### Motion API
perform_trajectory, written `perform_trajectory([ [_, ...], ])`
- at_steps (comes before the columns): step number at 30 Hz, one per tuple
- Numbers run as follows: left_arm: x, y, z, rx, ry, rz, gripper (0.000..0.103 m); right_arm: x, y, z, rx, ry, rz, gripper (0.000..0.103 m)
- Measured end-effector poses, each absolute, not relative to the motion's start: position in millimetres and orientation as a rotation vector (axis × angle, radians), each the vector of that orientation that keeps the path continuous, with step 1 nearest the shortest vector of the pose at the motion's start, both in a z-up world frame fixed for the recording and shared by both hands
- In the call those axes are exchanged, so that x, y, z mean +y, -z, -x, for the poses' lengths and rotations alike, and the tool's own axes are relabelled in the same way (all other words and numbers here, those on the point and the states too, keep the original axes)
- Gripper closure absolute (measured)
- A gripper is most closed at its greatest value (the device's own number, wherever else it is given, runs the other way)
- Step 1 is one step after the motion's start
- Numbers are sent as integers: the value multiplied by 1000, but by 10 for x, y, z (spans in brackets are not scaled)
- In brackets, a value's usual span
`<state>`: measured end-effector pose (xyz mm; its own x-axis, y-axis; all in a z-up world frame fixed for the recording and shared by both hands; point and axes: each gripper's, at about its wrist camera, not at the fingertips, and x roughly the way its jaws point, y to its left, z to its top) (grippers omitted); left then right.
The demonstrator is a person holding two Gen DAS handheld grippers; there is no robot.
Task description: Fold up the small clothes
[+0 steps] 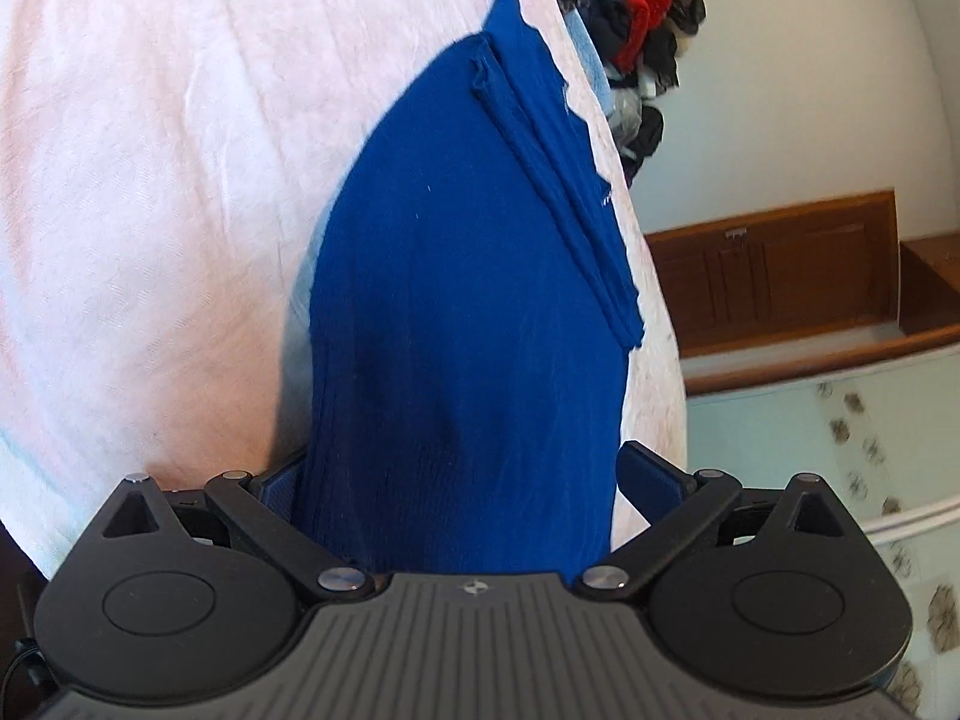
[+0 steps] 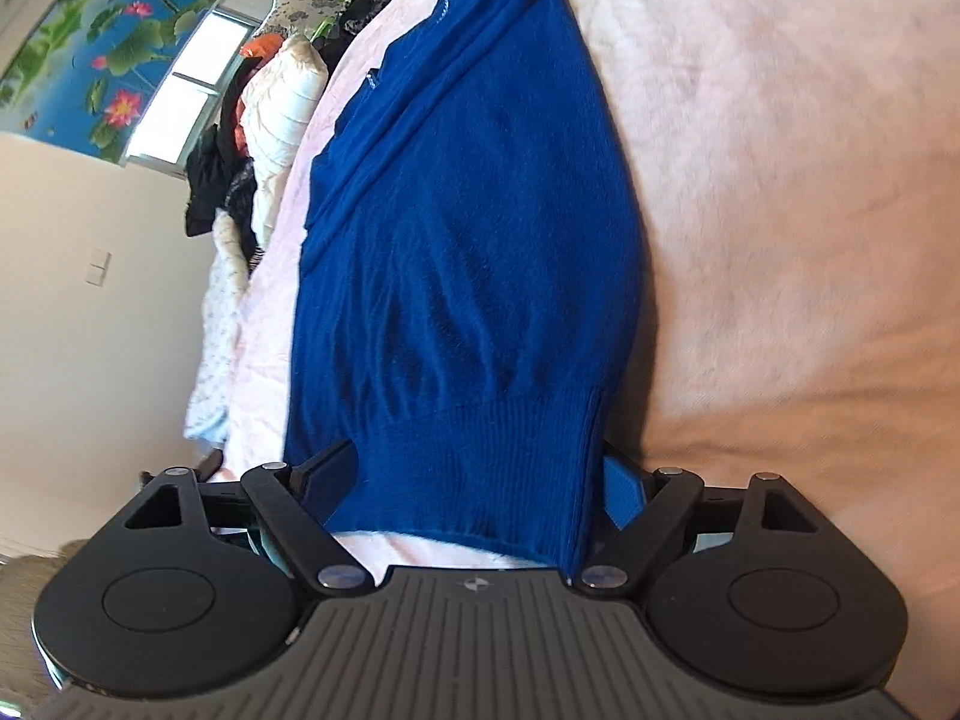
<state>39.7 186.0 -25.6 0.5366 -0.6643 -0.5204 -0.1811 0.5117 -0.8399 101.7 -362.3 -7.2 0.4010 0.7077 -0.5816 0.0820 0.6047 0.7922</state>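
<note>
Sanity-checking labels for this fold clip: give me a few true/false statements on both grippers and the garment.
1. The blue knitted garment lies on a pale pink fuzzy blanket. True.
2. The left gripper has blue fabric between its fingers. True.
3. The right gripper hangs clear of the garment. False: the ribbed hem sits between its fingers.
4. The garment is red. False: it is blue; red cloth shows only in the pile of mixed clothes beyond.
5. A lotus-flower wall picture shows in the right wrist view. True.

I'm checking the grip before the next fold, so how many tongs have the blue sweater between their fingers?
2. The left tongs straddle one end of the blue sweater; the right tongs straddle its ribbed hem. Whether either is actually clamped is hidden by fabric.
</note>
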Motion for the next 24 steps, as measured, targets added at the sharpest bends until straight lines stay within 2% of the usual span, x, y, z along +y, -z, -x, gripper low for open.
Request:
perform_trajectory([
  [2, 1803, 217, -406, 1002, 345, 974, 5, -3618, 92, -1019, 1108, -445, -865, 23],
  [4, 1778, 174, -431, 1022, 314, 918, 24, -3636, 114, -1020, 1109, -426, -886, 33],
  [5, 1765, 166, -454, 1041, 299, 893, 41, -3647, 135, -1024, 1114, -423, -893, 39],
  [6, 1758, 170, -483, 1056, 295, 875, 44, -3654, 149, -1026, 1119, -422, -895, 41],
  [8, 1753, 169, -503, 1063, 311, 870, 44, -3682, 172, -1016, 1119, -424, -910, 49],
  [9, 1752, 164, -506, 1064, 312, 862, 47, -3690, 178, -1007, 1117, -421, -915, 58],
  [10, 1745, 163, -510, 1068, 305, 849, 54, -3696, 192, -998, 1121, -414, -911, 70],
  [11, 1731, 175, -522, 1083, 297, 823, 77, -3694, 208, -992, 1128, -410, -901, 84],
  [12, 1702, 199, -539, 1111, 284, 789, 92, -3689, 227, -984, 1133, -402, -887, 90],
  [19, 1496, 70, -579, 1106, 274, 588, 96, -3704, 211, -987, 1112, -436, -881, 92],
  [24, 1512, -88, -598, 1061, 276, 603, 97, -3683, 49, -1046, 1092, -500, -874, 93],
])
